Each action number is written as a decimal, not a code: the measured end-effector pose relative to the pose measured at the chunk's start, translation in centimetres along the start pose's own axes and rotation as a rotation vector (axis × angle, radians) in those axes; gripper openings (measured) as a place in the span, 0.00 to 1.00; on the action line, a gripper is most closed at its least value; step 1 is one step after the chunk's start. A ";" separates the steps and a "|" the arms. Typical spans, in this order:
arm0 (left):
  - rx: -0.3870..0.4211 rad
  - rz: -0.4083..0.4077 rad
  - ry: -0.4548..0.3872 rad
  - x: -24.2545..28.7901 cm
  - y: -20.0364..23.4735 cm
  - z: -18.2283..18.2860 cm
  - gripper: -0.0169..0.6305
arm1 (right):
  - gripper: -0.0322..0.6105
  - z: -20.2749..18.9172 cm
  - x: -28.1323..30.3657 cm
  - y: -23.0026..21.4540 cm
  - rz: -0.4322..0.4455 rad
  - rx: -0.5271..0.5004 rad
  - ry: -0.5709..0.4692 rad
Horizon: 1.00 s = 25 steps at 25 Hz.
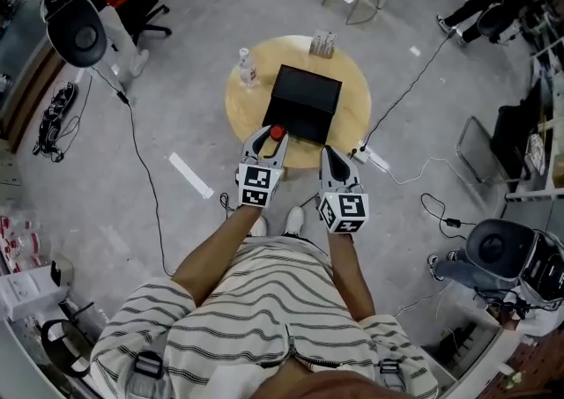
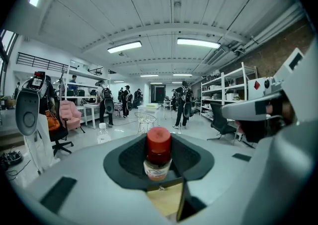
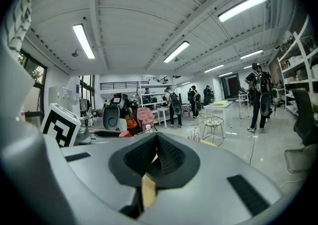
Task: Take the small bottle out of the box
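Red-capped small bottle (image 2: 158, 155), gripped upright, left tool (image 2: 159, 168)

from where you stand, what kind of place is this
Probably an open workshop or robotics lab: storage racks along the wall, cables trailing over the grey floor, and several people wearing equipment rigs.

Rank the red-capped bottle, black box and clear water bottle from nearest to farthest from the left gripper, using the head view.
1. Red-capped bottle, held in the left gripper's fingers.
2. Black box, just ahead.
3. Clear water bottle, farther off, ahead-left.
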State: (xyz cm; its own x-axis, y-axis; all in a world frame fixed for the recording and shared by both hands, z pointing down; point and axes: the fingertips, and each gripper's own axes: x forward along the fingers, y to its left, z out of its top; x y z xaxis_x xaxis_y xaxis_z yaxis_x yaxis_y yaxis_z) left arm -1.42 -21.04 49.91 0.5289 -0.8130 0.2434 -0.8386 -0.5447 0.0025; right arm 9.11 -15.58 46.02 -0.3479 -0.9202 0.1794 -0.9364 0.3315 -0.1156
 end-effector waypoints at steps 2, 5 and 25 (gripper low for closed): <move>0.001 -0.002 -0.010 -0.2 -0.2 0.3 0.25 | 0.07 0.1 0.0 -0.1 0.001 0.002 -0.004; 0.018 -0.012 -0.022 -0.5 -0.6 0.9 0.25 | 0.07 0.4 0.0 0.0 0.000 0.001 -0.012; 0.017 -0.004 -0.064 -3.4 -1.2 2.2 0.25 | 0.07 1.1 -0.7 0.2 0.006 0.019 -0.035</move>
State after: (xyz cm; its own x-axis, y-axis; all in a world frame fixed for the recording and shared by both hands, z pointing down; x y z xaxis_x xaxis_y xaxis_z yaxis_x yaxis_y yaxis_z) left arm -1.94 -18.11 46.90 0.5399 -0.8221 0.1805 -0.8345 -0.5509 -0.0133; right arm 9.23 -15.12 44.82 -0.3518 -0.9248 0.1447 -0.9329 0.3337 -0.1353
